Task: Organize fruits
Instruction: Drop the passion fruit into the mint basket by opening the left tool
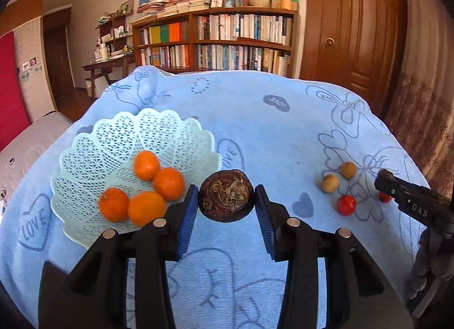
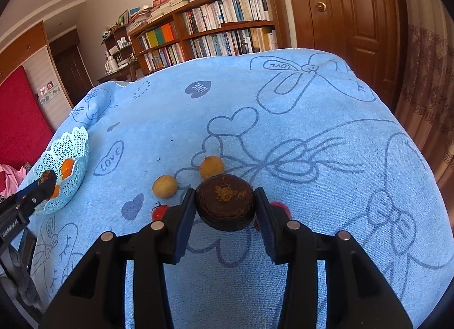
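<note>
The left gripper has a dark brown fruit between its blue pads, root end facing the camera; the left pad touches it, a thin gap shows on the right side, so a firm pinch cannot be confirmed from here. It sits just beside the pale green basket, whose rim is right at the left finger. Four oranges lie clustered in the basket, touching one another.

Over to the right gripper: it clamps a second dark fruit, both pads pressed against its sides, held over the blue towel. Just beyond it, two tan fruits rest on the towel, near each other but apart. A red fruit peeks out by the left finger, and another red one is mostly hidden behind the right finger.

From the left camera, the same tan pair and a red fruit lie well off to the right, with the right gripper's black finger reaching in over a second red one. A bookshelf and wooden door stand behind the table.
</note>
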Demonstrator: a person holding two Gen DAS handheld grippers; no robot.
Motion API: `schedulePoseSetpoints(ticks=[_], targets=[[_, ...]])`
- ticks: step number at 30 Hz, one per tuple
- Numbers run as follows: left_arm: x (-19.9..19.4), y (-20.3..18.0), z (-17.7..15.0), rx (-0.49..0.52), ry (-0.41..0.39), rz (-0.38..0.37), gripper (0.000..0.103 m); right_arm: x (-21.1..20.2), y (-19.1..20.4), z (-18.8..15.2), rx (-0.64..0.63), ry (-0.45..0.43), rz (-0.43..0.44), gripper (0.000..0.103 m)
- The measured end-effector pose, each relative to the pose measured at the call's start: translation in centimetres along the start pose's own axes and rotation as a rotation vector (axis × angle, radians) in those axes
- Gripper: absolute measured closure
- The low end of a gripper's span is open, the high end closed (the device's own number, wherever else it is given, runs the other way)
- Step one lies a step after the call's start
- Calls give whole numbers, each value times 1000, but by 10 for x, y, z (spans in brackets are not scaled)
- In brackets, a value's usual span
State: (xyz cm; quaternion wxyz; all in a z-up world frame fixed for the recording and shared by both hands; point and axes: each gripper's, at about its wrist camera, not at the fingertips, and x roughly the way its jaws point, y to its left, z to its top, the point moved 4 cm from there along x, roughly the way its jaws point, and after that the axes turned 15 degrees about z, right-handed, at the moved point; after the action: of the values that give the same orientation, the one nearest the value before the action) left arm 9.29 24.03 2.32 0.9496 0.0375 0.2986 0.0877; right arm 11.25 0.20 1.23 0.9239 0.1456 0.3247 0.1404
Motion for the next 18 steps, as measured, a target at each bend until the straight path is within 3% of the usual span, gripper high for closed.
schedulePoseSetpoints(ticks=[10, 11, 13, 15, 18], targets=[[32, 83, 22, -113, -5, 150, 58, 2, 6, -5, -12, 8, 7, 61], [35, 89, 24, -126, -4, 158, 55, 2, 6, -5, -15, 9, 7, 61], [38, 101, 26, -168, -5, 156, 23, 3, 8, -6, -21, 11, 5, 61], [39, 112, 26, -216, -17, 172, 16, 3, 10, -7, -27, 15, 6, 61], [42, 126, 25, -261, -3, 188, 16, 4, 17, -5, -44, 23, 12, 61]])
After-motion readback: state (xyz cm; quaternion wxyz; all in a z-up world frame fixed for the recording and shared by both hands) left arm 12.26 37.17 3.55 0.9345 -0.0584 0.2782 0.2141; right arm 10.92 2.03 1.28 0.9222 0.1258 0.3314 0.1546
